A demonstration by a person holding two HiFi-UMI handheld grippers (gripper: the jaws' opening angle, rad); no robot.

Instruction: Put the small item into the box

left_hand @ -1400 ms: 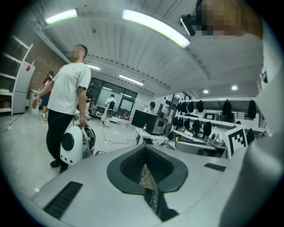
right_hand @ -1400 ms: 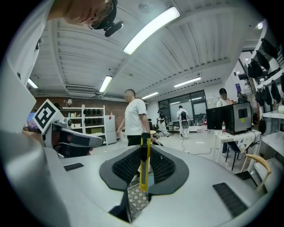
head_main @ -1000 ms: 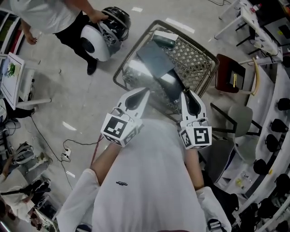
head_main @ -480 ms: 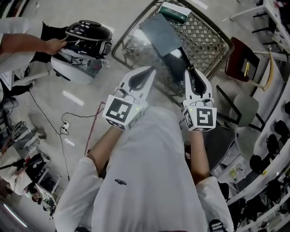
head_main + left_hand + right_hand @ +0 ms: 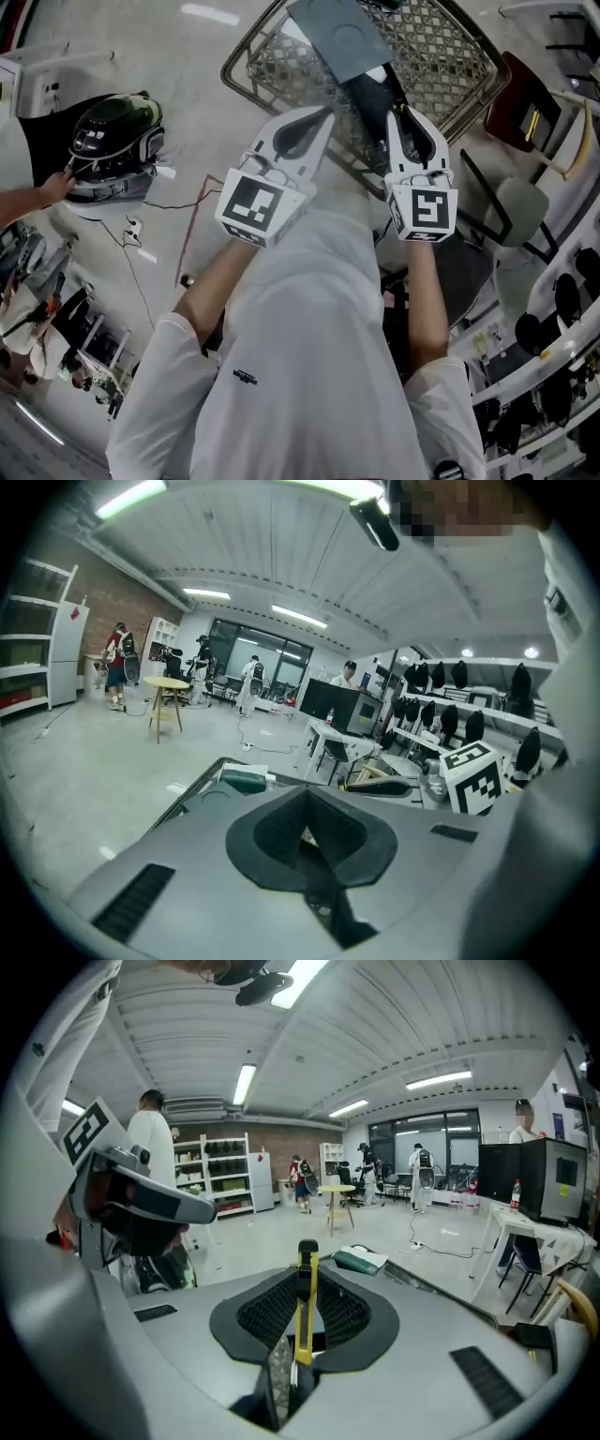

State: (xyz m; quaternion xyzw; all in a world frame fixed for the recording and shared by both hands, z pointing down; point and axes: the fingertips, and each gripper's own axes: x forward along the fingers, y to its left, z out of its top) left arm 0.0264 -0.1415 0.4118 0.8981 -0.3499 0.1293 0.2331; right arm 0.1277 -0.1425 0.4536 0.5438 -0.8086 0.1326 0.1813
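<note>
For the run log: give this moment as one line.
left gripper: shut, nothing held | right gripper: shut on yellow knife | cart: ahead of both

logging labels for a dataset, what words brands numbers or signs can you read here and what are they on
Nothing here reads clearly.
Back of the white shirt: dark print, too small to read.
The black cooker: panel marks too blurred to read.
The left gripper and right gripper: their cubes bear square marker patterns, no words.
The yellow knife in the right gripper's jaws: no print visible.
</note>
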